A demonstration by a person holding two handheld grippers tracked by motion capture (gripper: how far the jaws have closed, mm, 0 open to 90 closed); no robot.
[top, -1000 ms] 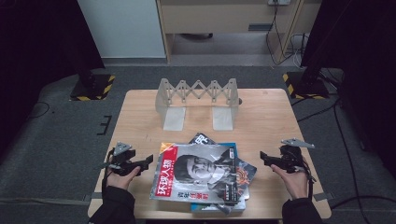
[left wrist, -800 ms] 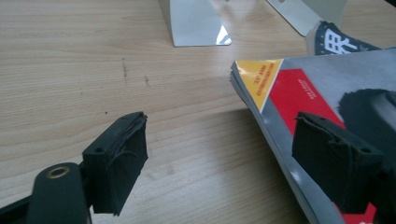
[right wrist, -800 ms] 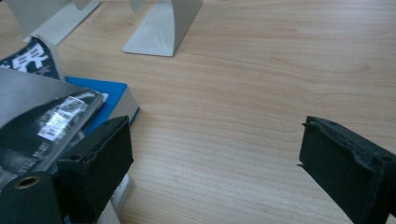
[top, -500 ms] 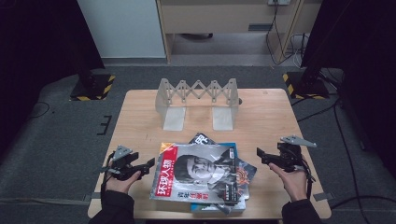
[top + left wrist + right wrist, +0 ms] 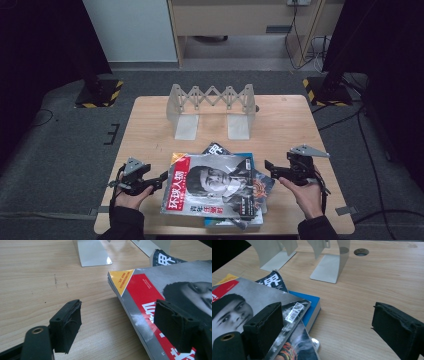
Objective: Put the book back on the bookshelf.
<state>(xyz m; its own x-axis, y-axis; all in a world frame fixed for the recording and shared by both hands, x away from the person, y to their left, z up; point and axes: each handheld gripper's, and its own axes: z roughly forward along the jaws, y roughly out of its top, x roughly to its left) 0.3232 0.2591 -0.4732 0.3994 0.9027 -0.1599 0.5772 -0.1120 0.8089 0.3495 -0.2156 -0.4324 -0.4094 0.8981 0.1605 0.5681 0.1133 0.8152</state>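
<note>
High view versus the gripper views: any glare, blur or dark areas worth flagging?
High view: soft overall, room edges very dark, table evenly lit. Left gripper view: glare patch on the top magazine and the bookend's base. Right gripper view: near jaws slightly blurred.

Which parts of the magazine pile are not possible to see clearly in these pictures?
- Lower magazines, high view: covers hidden under the top magazine.
- Blue book, right gripper view: title covered by the magazines above.
- Top magazine, left gripper view: cut off by the right edge.
</note>
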